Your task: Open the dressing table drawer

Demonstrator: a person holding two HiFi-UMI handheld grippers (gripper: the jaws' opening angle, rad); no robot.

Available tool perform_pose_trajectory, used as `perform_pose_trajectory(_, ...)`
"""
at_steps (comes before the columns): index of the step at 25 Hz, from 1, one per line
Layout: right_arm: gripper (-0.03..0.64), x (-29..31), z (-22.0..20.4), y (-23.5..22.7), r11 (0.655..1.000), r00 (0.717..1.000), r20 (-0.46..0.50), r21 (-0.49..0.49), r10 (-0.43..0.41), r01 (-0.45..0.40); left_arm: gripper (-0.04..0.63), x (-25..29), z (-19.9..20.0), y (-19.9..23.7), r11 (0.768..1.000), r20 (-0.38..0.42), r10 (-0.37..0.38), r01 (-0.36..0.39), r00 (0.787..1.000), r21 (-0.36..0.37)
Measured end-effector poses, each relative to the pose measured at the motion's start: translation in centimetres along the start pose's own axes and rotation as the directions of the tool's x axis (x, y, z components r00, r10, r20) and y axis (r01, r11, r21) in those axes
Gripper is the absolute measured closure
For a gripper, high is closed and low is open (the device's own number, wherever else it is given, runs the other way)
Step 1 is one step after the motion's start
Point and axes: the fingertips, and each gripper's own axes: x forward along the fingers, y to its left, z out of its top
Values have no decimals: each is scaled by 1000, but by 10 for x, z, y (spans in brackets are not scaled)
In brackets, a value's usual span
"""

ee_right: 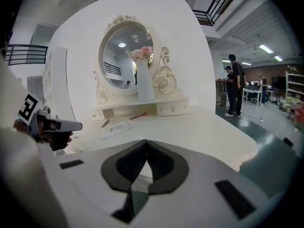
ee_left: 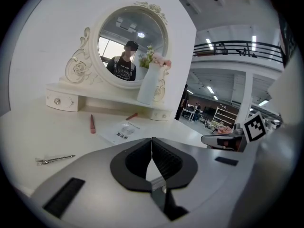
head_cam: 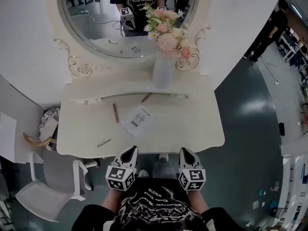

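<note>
- A person stood at the front edge of a white dressing table (head_cam: 197, 124) with a hand-held gripper in each hand, both aimed across the top toward the oval mirror (head_cam: 96, 18).
- The left gripper (head_cam: 127, 153) had its jaws pressed together on nothing, tips meeting over the bare tabletop. The right gripper (head_cam: 187, 152) was likewise clenched and empty.
- Both tools hung just short of the table's near edge, side by side and well apart from anything to pull, which suggests the approach had barely started.
- Two small drawers sat closed under the mirror shelf at the back: the left drawer (ee_left: 59, 100) and the right drawer (ee_right: 173, 109), each with a little knob. Whether another drawer lay under the front edge could not be seen.
- Clutter lay between the grippers and the drawers: a hair clip (head_cam: 104, 142), a reddish pencil (head_cam: 115, 113) and a clear packet (head_cam: 137, 119). A vase of flowers (head_cam: 162, 71) stood on the shelf nearer the right drawer.
- The closed jaws would probably need to part before taking a knob.
</note>
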Motion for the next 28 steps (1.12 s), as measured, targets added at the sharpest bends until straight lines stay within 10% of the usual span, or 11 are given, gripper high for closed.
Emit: perform_pose_trajectory(28, 607, 79, 73, -90, 992, 997, 5, -94, 82, -81, 578, 95, 42, -32, 992, 44, 119, -118, 992, -42)
